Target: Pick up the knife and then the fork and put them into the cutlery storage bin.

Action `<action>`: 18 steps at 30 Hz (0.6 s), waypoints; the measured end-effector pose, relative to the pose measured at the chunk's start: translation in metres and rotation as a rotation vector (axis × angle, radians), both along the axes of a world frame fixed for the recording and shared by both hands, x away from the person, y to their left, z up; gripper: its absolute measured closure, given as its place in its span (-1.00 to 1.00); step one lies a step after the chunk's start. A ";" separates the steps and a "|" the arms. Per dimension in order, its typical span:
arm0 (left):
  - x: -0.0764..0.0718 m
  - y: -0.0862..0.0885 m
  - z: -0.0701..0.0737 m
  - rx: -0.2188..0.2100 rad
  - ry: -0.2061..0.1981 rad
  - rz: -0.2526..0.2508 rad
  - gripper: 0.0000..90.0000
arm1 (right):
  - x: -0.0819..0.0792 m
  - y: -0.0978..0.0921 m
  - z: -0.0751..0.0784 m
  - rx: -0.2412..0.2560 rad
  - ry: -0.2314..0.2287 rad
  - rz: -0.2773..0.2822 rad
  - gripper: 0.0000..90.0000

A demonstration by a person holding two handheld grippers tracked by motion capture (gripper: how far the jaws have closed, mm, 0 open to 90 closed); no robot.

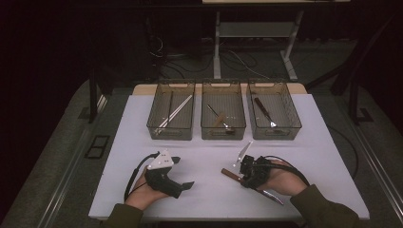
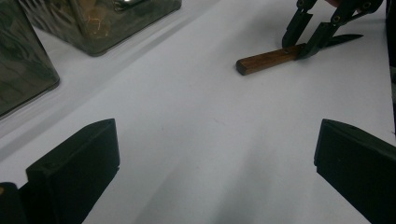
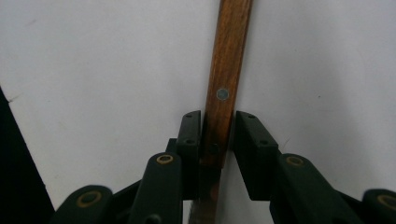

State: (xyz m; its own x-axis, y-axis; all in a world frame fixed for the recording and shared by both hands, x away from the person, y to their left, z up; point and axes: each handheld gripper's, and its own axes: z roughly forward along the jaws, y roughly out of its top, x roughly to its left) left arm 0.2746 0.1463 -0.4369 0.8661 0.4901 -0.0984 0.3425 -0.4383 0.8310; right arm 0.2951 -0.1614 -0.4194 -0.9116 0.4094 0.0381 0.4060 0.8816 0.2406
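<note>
A knife with a brown wooden handle [image 1: 232,175] lies flat on the white table [image 1: 209,199], its blade pointing toward the person's right hand. My right gripper [image 1: 247,180] is shut on the knife where handle meets blade; in the right gripper view the jaws press both sides of the handle [image 3: 226,70] around my right gripper's middle [image 3: 217,135]. My left gripper [image 1: 183,172] rests to the left, open and holding nothing. In the left gripper view its wide-apart jaws frame bare table at my left gripper's middle [image 2: 215,158], with the knife [image 2: 264,60] and right gripper [image 2: 308,44] beyond.
Three clear plastic bins stand in a row at the table's far side: a left bin [image 1: 170,134] with long utensils, a middle bin [image 1: 223,134] with a utensil, and a right bin [image 1: 274,134] with a knife. A desk frame and cables sit on the floor behind.
</note>
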 end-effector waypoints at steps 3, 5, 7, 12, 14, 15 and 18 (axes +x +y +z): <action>0.000 0.000 0.000 0.000 0.000 -0.002 -1.00 | 0.003 0.011 0.001 -0.081 0.018 0.007 0.59; 0.000 0.000 0.000 0.002 -0.001 -0.003 -1.00 | 0.005 0.017 0.002 -0.128 0.034 -0.001 0.60; 0.000 -0.001 0.000 0.002 -0.002 -0.004 -1.00 | 0.007 0.022 0.002 -0.155 0.046 -0.005 0.63; 0.000 -0.001 0.000 0.001 -0.003 -0.004 -1.00 | 0.008 0.024 0.002 -0.173 0.046 -0.009 0.70; 0.000 -0.001 0.000 0.002 -0.003 -0.005 -1.00 | 0.008 0.022 0.002 -0.158 0.049 -0.015 0.70; 0.000 -0.001 0.000 0.002 -0.003 -0.005 -1.00 | 0.008 0.020 0.002 -0.147 0.050 -0.017 0.71; 0.000 -0.001 0.000 0.001 -0.003 -0.005 -1.00 | 0.010 0.014 0.002 -0.103 0.060 -0.024 0.71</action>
State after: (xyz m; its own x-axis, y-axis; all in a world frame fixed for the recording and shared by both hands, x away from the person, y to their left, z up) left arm 0.2747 0.1458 -0.4368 0.8688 0.4859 -0.0957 0.3380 -0.4406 0.8317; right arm 0.3052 -0.1477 -0.4171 -0.8987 0.4359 0.0485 0.4385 0.8901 0.1242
